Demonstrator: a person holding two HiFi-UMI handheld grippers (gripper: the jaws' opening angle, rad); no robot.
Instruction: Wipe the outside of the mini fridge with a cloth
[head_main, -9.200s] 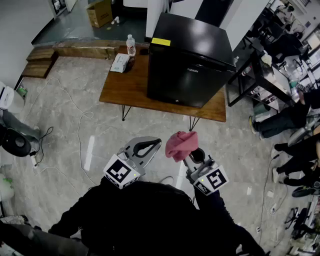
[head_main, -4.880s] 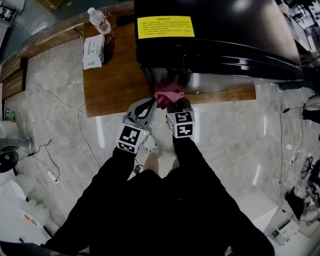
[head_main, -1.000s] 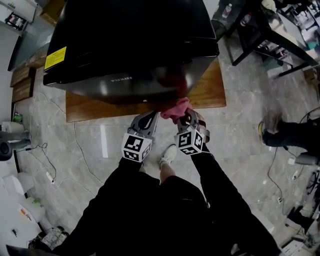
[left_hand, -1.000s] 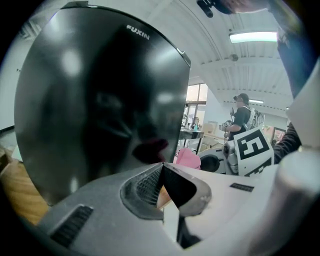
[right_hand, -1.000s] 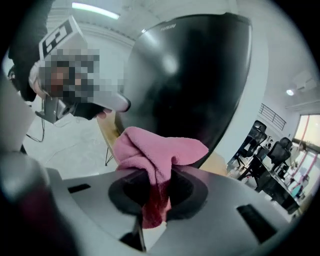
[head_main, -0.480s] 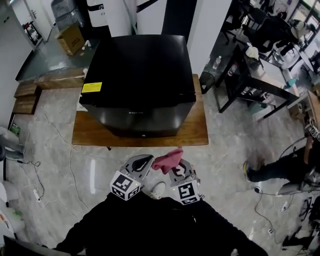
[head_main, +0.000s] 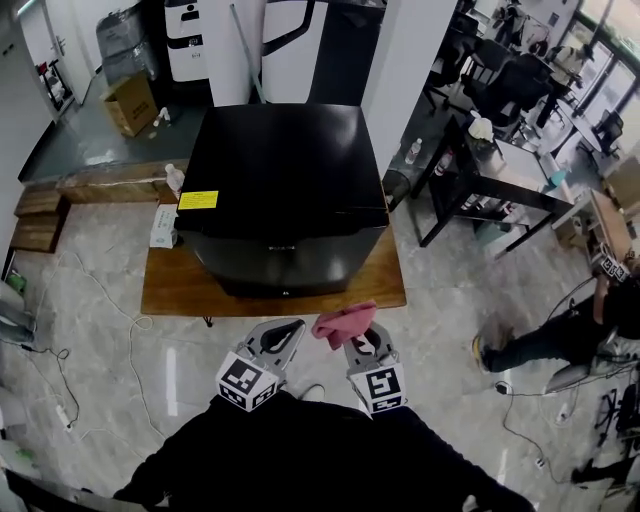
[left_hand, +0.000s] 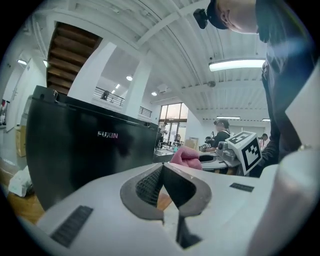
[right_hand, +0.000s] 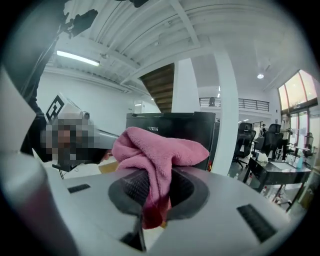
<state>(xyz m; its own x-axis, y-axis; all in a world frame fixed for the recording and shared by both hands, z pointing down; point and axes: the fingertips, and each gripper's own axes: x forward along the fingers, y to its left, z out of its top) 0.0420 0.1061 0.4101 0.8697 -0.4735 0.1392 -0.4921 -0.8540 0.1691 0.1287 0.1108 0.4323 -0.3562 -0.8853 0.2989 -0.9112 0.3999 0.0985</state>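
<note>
Jaws, right: the right gripper (right_hand: 150, 192) has its jaws clamped on a pink fluffy cloth (right_hand: 156, 149); a fold is pinched between the ribbed pads and the rest bunches up above them.
Jaws, left: the left gripper (left_hand: 162, 169) has its jaws brought together at the tips, with nothing between them.
Cloth position: in the head view the pink fluffy cloth (head_main: 342, 322) hangs in the air in front of the person, clear of the table edge and touching nothing but the right gripper (head_main: 362, 338).
Fridge: the black glossy mini fridge (head_main: 285, 185) stands on a low wooden table (head_main: 172, 290), door towards the person, with a yellow label (head_main: 198, 199) on its top left corner.
Gap: both grippers are held close to the body and apart from the fridge; the left gripper (head_main: 285, 333) sits just beside the cloth.
Progress: no wiping is under way at this moment. The top and door look even and shiny, but the pictures do not show which faces have been wiped.
Left to do: my judgement is that any remaining face needs the cloth carried across the gap and pressed flat on it; the back and far sides are hidden.
</note>
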